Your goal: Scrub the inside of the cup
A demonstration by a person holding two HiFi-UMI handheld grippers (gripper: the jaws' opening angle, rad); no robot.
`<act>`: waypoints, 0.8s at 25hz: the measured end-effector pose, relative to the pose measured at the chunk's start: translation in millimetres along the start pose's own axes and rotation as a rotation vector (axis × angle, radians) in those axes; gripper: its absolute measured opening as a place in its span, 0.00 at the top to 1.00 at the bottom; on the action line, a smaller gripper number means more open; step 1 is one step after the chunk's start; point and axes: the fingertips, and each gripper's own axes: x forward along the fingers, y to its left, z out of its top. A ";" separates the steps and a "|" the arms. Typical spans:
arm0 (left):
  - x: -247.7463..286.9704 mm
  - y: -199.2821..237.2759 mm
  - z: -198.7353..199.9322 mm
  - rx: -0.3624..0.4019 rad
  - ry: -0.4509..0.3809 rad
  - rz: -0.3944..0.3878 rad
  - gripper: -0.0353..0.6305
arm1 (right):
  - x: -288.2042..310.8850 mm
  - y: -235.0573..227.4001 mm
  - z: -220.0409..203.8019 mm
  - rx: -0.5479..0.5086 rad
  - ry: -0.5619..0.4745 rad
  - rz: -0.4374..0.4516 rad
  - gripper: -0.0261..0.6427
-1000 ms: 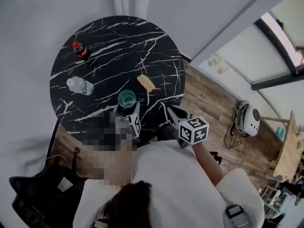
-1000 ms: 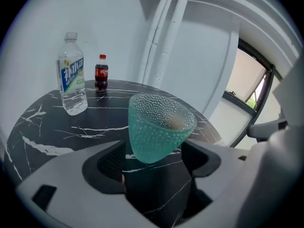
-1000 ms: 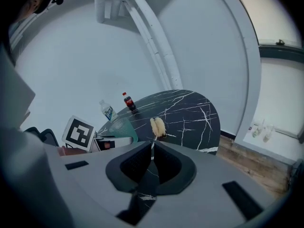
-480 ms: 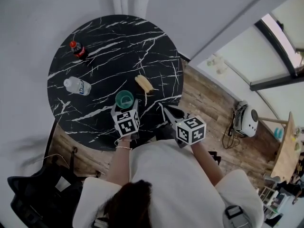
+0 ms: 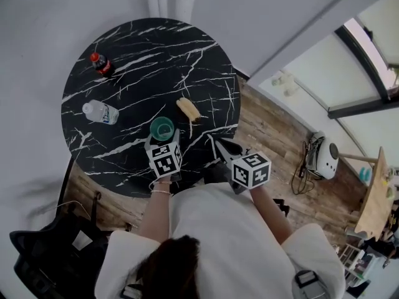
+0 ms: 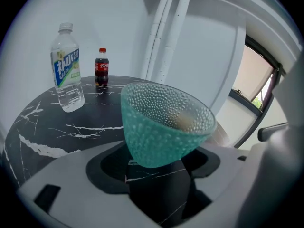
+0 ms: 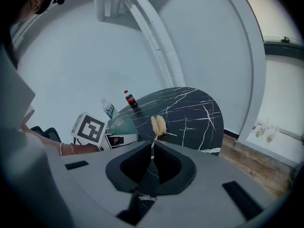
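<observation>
The left tongs (image 6: 159,161) are closed against the lower wall of the teal dimpled cup (image 6: 164,122), one jaw on each side. They appear to grip it where it stands, low centre in the left gripper view and near the table's lower edge in the head view. The right tongs (image 7: 152,148) are pressed together with nothing between them, and only a sliver of table (image 5: 156,48) shows through.

The next move turns on the brush (image 7: 156,125). It lies straight above the right tongs' tips in the right gripper view. Its pale, fluffy head is farther up the frame, and its thin handle runs down towards those tips. In the head view it sits just right of the cup, closer to the right tongs than to the left, which already hold the cup.

At the upper left of the left gripper view, the water bottle (image 6: 66,72) has a blue and green label with unreadable characters. The cola bottle (image 6: 101,66) has a red label too small to read.
</observation>
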 end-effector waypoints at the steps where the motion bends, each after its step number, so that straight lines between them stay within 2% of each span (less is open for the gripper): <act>1: -0.4 0.6 0.1 -0.006 -0.002 -0.001 0.44 | 0.1 0.0 -0.3 0.003 0.000 0.002 0.90; 10: -14.2 -8.1 11.0 0.035 -0.054 -0.056 0.44 | 1.6 -7.2 4.4 0.013 -0.019 -0.048 0.90; 18: -46.8 -10.9 30.5 0.069 -0.119 -0.071 0.44 | 20.8 1.3 20.8 -0.057 -0.012 -0.056 0.90; 19: -50.5 -9.6 32.5 0.077 -0.121 -0.065 0.44 | 24.2 3.2 23.0 -0.067 -0.008 -0.047 0.88; 20: -54.5 -7.9 34.2 0.085 -0.123 -0.059 0.44 | 28.1 5.6 25.1 -0.076 -0.002 -0.033 0.80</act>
